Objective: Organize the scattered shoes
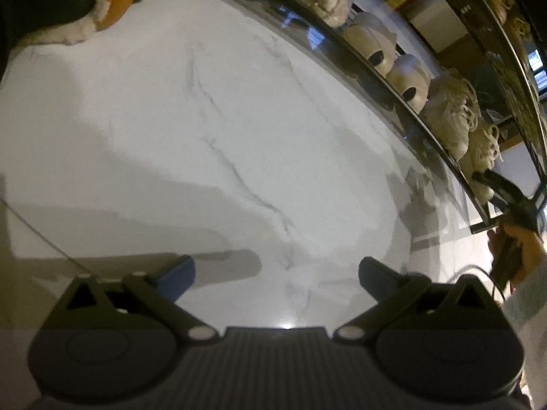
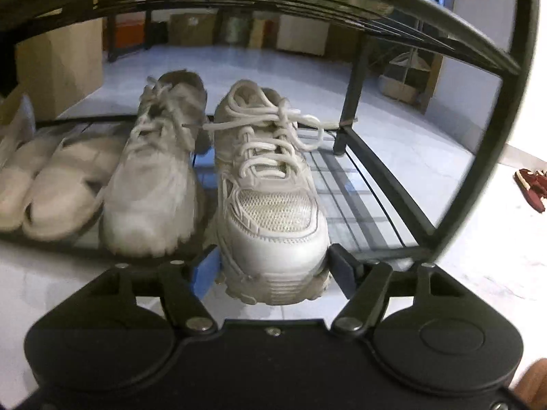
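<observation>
The right gripper [image 2: 273,266] pinched the white sneaker's [image 2: 270,184] toe; best pushed straight toward twelve o'clock, beside its mate [image 2: 154,177]. The left gripper [image 1: 275,273] hung spread, empty.

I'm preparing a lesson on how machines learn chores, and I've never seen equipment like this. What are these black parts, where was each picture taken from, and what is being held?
There is no robot: a person carries a two-finger hand-held gripper in each hand, with a wide-angle camera on each looking along its fingers.

The left camera shows the left hand-held gripper open over the bare marble floor, holding nothing. A black shoe rack runs along the right, lined with pale shoes.

The right camera shows the right hand-held gripper at the toe of a white lace-up sneaker on the rack's lower shelf, beside its matching sneaker. The fingers sit against the toe; a firm grip is unclear. A red shoe lies on the floor.
</observation>
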### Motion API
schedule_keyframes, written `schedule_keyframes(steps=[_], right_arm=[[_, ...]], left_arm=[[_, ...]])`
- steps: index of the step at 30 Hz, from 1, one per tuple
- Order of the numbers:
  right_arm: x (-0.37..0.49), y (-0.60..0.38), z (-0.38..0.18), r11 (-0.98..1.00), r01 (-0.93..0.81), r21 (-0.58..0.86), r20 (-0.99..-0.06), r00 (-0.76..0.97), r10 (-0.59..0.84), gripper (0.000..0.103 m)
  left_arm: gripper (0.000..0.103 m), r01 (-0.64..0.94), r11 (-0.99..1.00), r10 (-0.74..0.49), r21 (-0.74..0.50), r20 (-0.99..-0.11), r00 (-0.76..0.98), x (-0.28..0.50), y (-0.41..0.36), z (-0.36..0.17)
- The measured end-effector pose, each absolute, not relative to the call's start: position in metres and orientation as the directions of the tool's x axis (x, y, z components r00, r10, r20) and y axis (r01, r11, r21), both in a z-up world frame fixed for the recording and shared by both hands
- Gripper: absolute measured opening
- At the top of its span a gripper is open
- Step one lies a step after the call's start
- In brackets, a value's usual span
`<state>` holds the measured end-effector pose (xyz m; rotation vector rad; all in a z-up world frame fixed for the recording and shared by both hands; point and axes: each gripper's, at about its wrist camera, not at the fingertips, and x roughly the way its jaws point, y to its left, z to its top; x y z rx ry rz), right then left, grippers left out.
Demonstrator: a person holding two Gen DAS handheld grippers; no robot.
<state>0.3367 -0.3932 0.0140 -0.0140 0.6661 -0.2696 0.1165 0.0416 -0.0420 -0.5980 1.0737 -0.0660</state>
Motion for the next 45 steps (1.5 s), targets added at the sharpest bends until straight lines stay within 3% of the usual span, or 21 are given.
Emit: schedule_keyframes(steps=[7,8,9,10,14,19,22,26,30,39,45], right_arm=[[0.372,-0.392,0.003,0.945,0.306,-0.117,-0.609,0.729,-0.312,0.070],[0.368,-0.391,0.003,0.945,0.309,-0.111,-0.613,0.727,-0.310,0.077],[0.360,-0.390,0.006,0.943,0.318,-0.101,-0.624,0.718,-0.309,0.099],[0.349,-0.389,0.010,0.936,0.337,-0.099,-0.628,0.709,-0.322,0.103],[0.284,-0.386,0.029,0.922,0.384,-0.055,-0.734,0.611,-0.298,0.103],[0.182,-0.384,0.049,0.908,0.417,0.046,-0.908,0.396,-0.136,0.103],[0.122,-0.375,0.065,0.907,0.416,0.071,-0.946,0.317,-0.071,0.103],[0.066,-0.358,0.084,0.922,0.385,0.038,-0.957,0.280,-0.077,0.103],[0.023,-0.327,0.106,0.956,0.291,0.044,-0.912,0.402,-0.081,0.103],[-0.001,-0.286,0.139,0.981,0.145,0.131,-0.854,0.519,0.038,0.103],[-0.015,-0.273,0.153,0.989,0.082,0.126,-0.830,0.555,0.060,0.103]], left_arm=[[0.102,-0.233,0.843,-0.328,-0.486,-0.806,0.493,0.116,0.042,-0.041],[0.102,-0.232,0.843,-0.327,-0.485,-0.805,0.495,0.116,0.043,-0.039],[0.102,-0.231,0.843,-0.325,-0.486,-0.802,0.501,0.116,0.043,-0.037],[0.102,-0.229,0.844,-0.323,-0.486,-0.800,0.505,0.116,0.043,-0.036],[0.102,-0.207,0.867,-0.293,-0.453,-0.800,0.523,0.114,0.038,-0.026],[0.102,-0.126,0.947,-0.189,-0.295,-0.831,0.523,0.113,0.016,-0.011],[0.102,-0.049,0.979,-0.142,-0.200,-0.828,0.542,0.104,0.001,0.003],[0.102,0.022,0.998,-0.061,-0.059,-0.825,0.562,0.077,-0.021,0.031],[0.102,0.039,0.998,0.014,0.048,-0.793,0.609,0.047,-0.041,0.062],[0.102,-0.019,0.979,0.160,0.202,-0.714,0.682,0.009,-0.075,0.118],[0.102,-0.066,0.974,0.206,0.217,-0.724,0.659,0.001,-0.085,0.132]])
